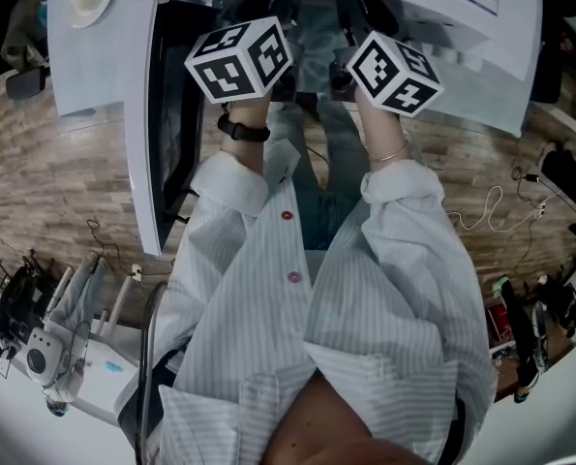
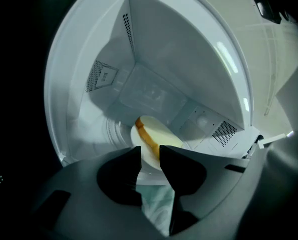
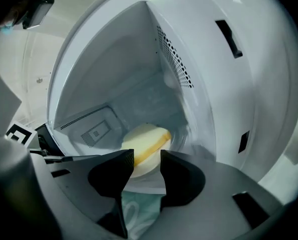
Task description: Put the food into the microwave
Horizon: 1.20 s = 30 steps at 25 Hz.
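Food (image 3: 154, 146), an orange strip on a pale plate (image 3: 138, 136), is lying inside the microwave (image 3: 113, 74), straight ahead of both jaw pairs, its length slanting across them. Right hand-held gripper (image 3: 147, 154) is standing spread and empty. Left hand-held gripper (image 2: 150, 149) is standing narrowly apart, pinching nothing.

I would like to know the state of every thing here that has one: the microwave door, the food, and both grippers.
microwave door, open.
food, lying on a plate, inside the microwave.
left gripper, jaws apart, gripping nothing.
right gripper, jaws apart, gripping nothing.
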### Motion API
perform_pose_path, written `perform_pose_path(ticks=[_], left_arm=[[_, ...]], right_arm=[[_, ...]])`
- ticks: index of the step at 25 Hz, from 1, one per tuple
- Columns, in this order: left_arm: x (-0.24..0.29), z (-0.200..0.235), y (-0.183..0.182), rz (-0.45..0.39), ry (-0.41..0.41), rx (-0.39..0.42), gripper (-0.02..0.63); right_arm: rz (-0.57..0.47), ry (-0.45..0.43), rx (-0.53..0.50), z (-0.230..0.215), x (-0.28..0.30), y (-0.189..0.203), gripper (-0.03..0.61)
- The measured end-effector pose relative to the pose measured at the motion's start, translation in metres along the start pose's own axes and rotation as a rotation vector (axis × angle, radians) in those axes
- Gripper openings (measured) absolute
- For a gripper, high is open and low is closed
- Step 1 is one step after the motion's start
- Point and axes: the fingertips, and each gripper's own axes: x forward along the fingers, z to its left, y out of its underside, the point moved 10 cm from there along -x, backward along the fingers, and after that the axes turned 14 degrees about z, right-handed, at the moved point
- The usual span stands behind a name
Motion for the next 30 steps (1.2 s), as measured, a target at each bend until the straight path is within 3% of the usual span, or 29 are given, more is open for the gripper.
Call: perform_pose_path(ticks=[12, 21, 30], left_arm=[[-0.038, -0.029, 0.011, -0.033, 0.035, 0.036, 0.106], [-0.084, -0.065, 0.014, -0.082, 0.102, 0.079, 0.101], [-0.13, -0.113, 0.012, -0.201, 0.126, 0.171, 0.04]], right_arm=[[-0.011, -0.093, -0.056, 0.022, -0.035, 0.005, 0.163], [-0.062, -0.242, -0.116, 0.049, -0.084, -0.006, 0.094], [-0.111, -0.42, -0.228, 0.07, -0.14, -0.032, 0.057]])
